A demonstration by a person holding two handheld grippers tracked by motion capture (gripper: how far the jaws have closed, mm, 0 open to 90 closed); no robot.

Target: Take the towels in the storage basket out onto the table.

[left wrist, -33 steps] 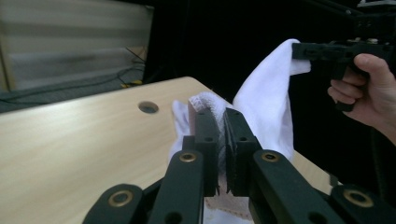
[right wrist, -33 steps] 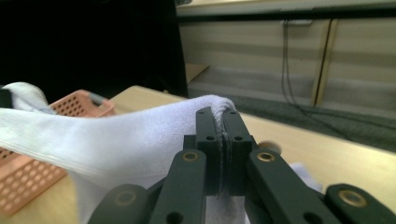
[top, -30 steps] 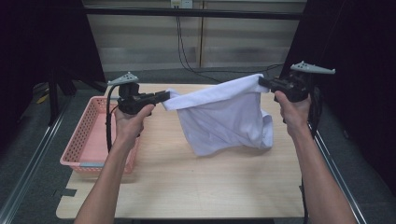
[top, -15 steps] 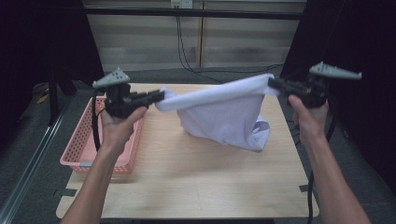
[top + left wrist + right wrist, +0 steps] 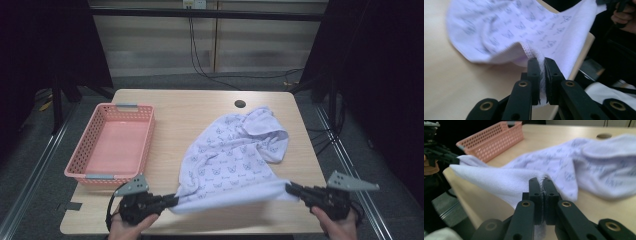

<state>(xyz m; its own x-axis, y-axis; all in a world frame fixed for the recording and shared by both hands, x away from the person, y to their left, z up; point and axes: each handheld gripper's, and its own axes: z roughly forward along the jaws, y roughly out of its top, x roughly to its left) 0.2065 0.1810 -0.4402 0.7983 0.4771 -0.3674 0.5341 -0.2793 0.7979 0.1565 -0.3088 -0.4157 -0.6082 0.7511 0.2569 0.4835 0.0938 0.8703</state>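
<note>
Starting at the left of the high view, a pink basket (image 5: 111, 145) is seen on the left part of the wooden table (image 5: 180, 107), with nothing lying in it.

Just in front of the basket, at the table's near edge, the left gripper (image 5: 170, 201) is held low in the person's left hand (image 5: 127, 227), which comes in from the bottom of the view with only the knuckles visible. The gripper is pointed level, toward the right, along the table's front edge. Its jaws are seen pressed together on a hemmed corner of the white towel (image 5: 235, 155), with only the thickness of the cloth between them; the stitched edge is pinched between the fingertips in the left gripper view (image 5: 541, 65).

The towel, printed with small butterfly figures, is spread over the right half of the table, its far part rumpled near a round hole (image 5: 240, 104) in the tabletop. Its near edge is stretched taut between the two grippers, over the table's front edge.

At the right, the right gripper (image 5: 290, 188) is held at a like height in the right hand (image 5: 340, 227), pointed left toward the other gripper. Its jaws are likewise clamped on the opposite corner of the towel, as shown in the right gripper view (image 5: 541, 181).
</note>
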